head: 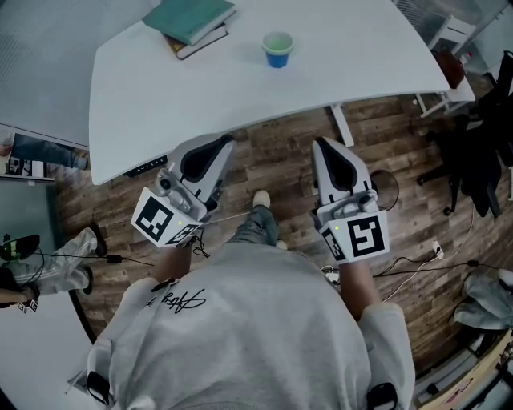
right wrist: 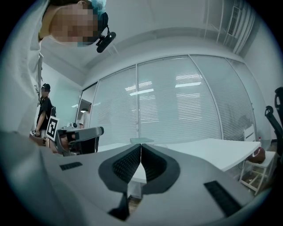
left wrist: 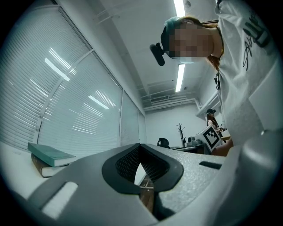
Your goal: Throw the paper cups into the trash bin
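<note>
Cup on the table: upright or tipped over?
Upright. The paper cup stands on its base on the white table, with its round open rim facing up in the head view.

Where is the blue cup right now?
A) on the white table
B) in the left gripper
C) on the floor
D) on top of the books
A: the cup stands upright on the table, to the right of the books and not touching them.
</note>
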A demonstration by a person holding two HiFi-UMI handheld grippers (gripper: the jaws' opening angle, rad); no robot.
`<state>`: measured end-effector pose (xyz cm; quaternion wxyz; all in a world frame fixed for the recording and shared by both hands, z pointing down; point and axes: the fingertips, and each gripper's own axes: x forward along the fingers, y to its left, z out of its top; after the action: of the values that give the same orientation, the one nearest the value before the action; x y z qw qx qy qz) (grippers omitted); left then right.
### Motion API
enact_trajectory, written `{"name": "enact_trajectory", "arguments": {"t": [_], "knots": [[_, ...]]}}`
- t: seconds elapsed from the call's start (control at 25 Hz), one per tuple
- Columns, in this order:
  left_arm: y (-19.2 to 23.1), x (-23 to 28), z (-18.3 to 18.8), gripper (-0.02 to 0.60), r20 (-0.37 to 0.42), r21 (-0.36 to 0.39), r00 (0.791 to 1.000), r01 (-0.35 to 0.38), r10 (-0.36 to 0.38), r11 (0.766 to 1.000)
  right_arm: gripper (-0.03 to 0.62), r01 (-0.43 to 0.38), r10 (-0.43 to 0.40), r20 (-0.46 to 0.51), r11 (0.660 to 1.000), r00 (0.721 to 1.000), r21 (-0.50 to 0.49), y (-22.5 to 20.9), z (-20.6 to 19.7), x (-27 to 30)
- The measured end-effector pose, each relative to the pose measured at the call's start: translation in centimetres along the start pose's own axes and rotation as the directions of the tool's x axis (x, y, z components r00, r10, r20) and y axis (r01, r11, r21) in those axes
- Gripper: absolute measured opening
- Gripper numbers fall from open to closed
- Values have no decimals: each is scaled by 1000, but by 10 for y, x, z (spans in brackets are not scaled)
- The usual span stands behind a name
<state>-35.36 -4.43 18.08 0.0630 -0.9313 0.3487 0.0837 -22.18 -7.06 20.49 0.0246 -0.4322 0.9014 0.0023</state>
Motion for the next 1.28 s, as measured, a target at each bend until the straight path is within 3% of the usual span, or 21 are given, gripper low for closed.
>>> {"name": "enact_trajectory", "arguments": {"t": [0.48, 0.84, 0.96, 1.28], "knots": [[44, 26, -7, 3, -4, -13, 1000, 27, -27, 1000, 11, 24, -24, -21, 1000, 999, 8, -25, -6, 44], [90, 34, -20, 3, -3, -40, 999, 45, -46, 998, 19, 34, -32, -116, 999, 993, 15, -32, -38, 99], [98, 37, -23, 3, -1, -47, 999, 53, -53, 998, 86, 35, -32, -149, 999, 988, 21, -37, -46, 114], [115, 43, -24, 3, 4, -57, 998, 70, -70, 996, 165, 40, -33, -216, 999, 976, 25, -49, -64, 146]]}}
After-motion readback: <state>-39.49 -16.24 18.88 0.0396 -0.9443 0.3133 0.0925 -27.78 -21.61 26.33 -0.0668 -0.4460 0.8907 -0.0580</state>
